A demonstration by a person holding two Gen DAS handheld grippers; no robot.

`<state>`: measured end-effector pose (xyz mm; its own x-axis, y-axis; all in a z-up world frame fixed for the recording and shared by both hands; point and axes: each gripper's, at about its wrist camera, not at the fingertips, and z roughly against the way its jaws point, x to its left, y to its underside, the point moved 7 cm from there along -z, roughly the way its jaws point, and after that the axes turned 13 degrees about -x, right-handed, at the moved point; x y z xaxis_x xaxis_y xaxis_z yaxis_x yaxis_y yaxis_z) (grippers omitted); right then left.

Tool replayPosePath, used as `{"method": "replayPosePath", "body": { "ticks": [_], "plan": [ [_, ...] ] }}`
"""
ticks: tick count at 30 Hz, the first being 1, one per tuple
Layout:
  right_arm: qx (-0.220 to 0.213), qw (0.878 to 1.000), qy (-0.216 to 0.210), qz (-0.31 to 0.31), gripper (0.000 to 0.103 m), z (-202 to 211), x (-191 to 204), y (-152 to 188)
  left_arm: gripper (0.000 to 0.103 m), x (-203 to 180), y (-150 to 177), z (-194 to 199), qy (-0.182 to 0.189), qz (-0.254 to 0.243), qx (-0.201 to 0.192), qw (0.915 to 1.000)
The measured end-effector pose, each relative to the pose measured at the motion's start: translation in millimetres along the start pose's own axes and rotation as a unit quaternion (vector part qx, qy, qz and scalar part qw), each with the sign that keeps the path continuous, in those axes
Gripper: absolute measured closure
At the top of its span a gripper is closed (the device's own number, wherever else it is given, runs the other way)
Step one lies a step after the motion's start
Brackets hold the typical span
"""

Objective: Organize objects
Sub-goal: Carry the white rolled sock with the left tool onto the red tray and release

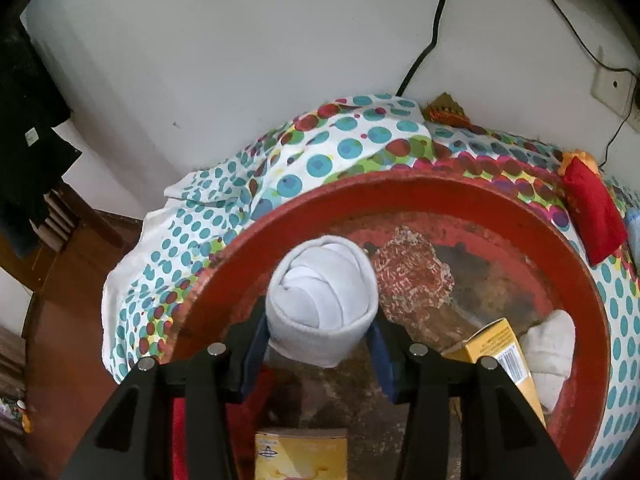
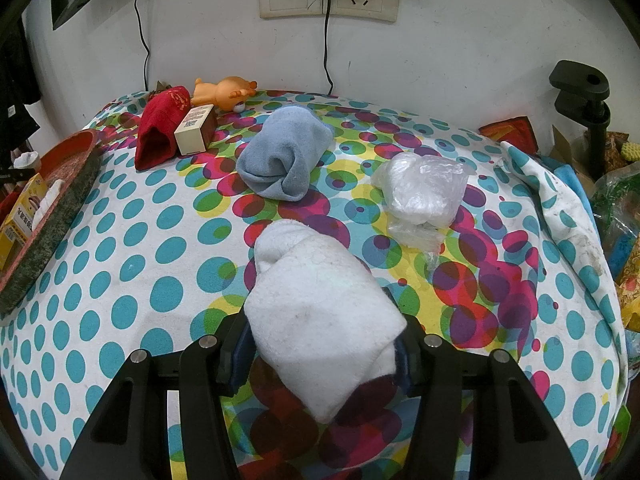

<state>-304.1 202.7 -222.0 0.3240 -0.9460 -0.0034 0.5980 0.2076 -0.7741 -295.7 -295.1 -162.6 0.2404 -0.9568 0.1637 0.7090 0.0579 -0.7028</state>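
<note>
**Two rolled socks, two grippers, one red tray**

Polka-dot cloth [image 2: 132, 248] covers the whole table, white wall behind with sockets and black cables running down. Over on the left wrist view, the left gripper [image 1: 320, 344] hangs above the round red tray [image 1: 460, 196], and between its blue pads [image 1: 253, 356] sits a rolled white sock bundle [image 1: 322, 300]. The pads flank the roll on both sides; whether they press on it or merely stand beside it, I cannot tell from this angle. Inside the tray lie a yellow box [image 1: 500, 352] with a barcode, another white sock [image 1: 550, 356] just beside it, and a second yellow carton [image 1: 300, 456] at the bottom edge.

Switching to the right wrist view: the right gripper [image 2: 320, 352] is clamped on a bigger white sock [image 2: 320, 316], jaws at a middling width, the fabric bulging out between them and resting over the cloth. Ahead of it, a blue-grey rolled sock [image 2: 284, 156] lies on the dots, a crumpled clear plastic bag [image 2: 424, 196] to its right. Further back, a red pouch [image 2: 160, 132] touches a small cream box [image 2: 194, 130], with an orange toy [image 2: 224, 94] near the wall. The tray shows at the far left edge.
</note>
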Motion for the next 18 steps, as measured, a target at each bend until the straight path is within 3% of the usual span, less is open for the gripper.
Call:
{"method": "replayPosePath", "body": {
  "ticks": [9,13,18],
  "plan": [
    [0.0,1.0,0.0,0.0,0.05,0,0,0,0.049,3,10,-1,-0.015,-0.002,0.016,0.9998],
    [0.0,1.0,0.0,0.0,0.05,0,-1,0,0.041,6,11,7,-0.012,0.004,0.013,0.9998],
    [0.0,1.0,0.0,0.0,0.05,0,0,0,0.041,9,16,27,0.003,0.027,0.005,0.9996]
  ]
}}
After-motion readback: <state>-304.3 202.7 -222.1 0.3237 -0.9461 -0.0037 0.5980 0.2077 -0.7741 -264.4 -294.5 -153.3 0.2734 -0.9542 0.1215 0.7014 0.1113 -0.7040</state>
